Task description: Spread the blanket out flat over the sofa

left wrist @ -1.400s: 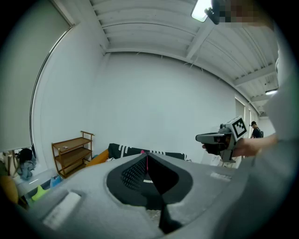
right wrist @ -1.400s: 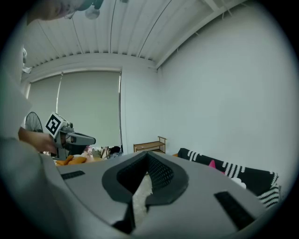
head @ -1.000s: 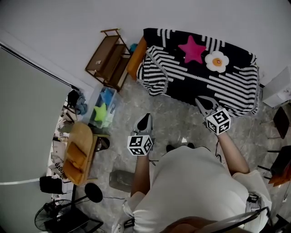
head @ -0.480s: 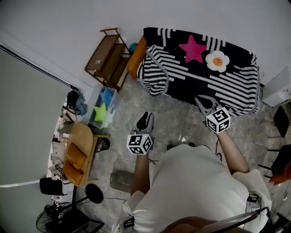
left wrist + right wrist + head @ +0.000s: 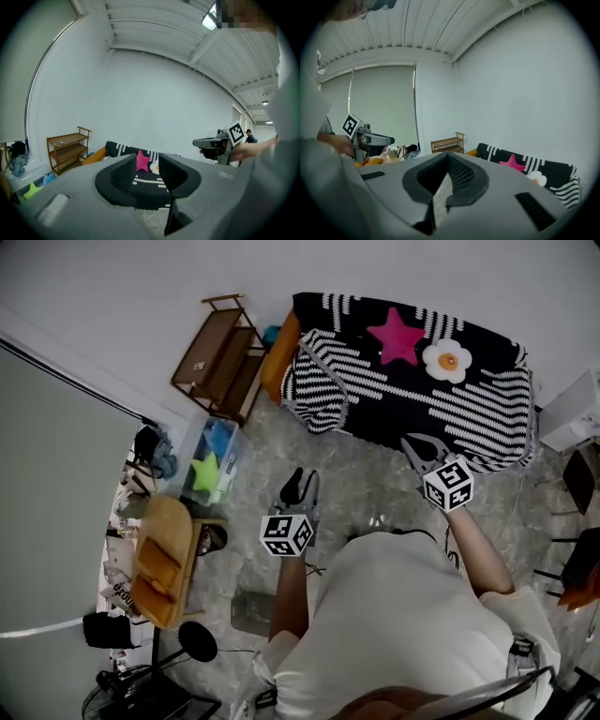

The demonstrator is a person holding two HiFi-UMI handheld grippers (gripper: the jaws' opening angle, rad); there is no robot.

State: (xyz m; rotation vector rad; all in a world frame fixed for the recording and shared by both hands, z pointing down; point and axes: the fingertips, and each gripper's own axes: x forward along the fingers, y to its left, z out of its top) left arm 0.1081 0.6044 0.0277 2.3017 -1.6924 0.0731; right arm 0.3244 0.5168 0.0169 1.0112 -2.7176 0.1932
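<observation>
The person stood on the floor [image 5: 370, 488] a step back from the sofa, with a hand-held gripper in each hand and both raised toward it. The left hand-held gripper [image 5: 300, 480] had just been opening its jaws. They stood fairly wide, with nothing between them but the distant view of the sofa. The right hand-held gripper [image 5: 415, 442] had its jaws drawn in narrow, the tips all but meeting, and it held nothing either. Neither tool touched the blanket.

Past the strip of floor, the striped blanket [image 5: 412, 404] lay over the sofa [image 5: 281, 360], from the back down over the seat and front to near the floor. A star cushion [image 5: 396, 336] and a flower cushion [image 5: 446, 362] sat on top of it by the back.

As a judgement, the spreading looked essentially finished, with both tools free and clear of the cloth. What seemed left was small. A raised fold ran across the blanket near its left end, and the orange end of the sofa there showed uncovered, so a tug and a smoothing at that side might be wanted. Beyond it, a wooden shelf [image 5: 220, 357] stood by the wall.
</observation>
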